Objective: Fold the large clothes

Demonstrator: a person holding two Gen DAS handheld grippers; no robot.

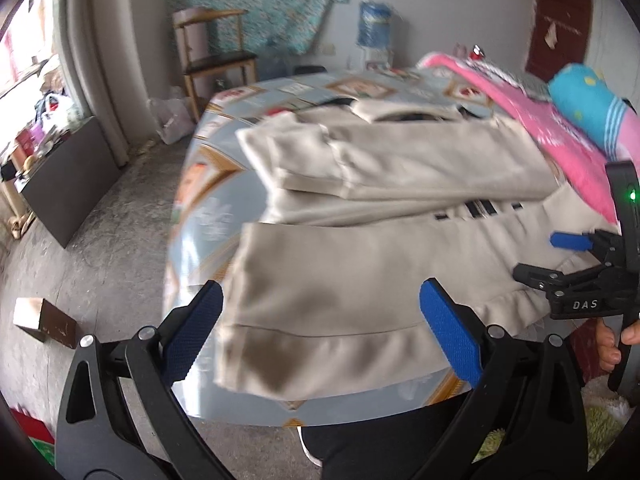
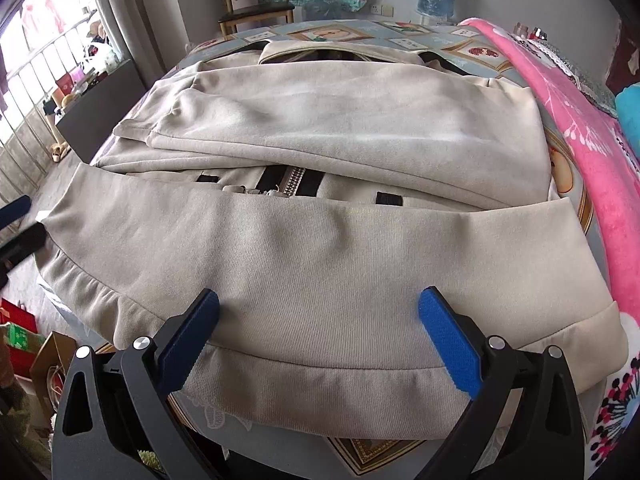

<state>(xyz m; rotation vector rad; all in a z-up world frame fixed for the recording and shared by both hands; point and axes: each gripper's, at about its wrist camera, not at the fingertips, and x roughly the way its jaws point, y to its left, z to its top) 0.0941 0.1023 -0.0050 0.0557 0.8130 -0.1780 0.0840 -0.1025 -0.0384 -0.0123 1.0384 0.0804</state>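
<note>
Both jaws released, fingers spread wide, nothing gripped: left gripper (image 1: pixel 320 332) sits low centre of its view over the near hem of the beige jacket (image 2: pixel 320 248), right gripper (image 2: pixel 319 338) likewise low centre of its own view, blue pads either side of the ribbed hem band. The jacket lies on the patterned table (image 1: pixel 216 208), filling the middle of both frames, collar toward the top, both sleeves folded across the chest, lower part folded up so the zipper (image 2: pixel 290 186) only shows in a narrow gap mid-frame. Hem overhangs the near table edge slightly. The right gripper also shows at the right edge of the left view, held by a hand (image 1: pixel 612 344), just beside the jacket's hem corner. Pink blanket (image 2: pixel 580 132) runs down the right side of the table, touching the jacket's edge. Wooden chair (image 1: pixel 216 56) stands beyond the table at upper left. Left view is motion-blurred.
</note>
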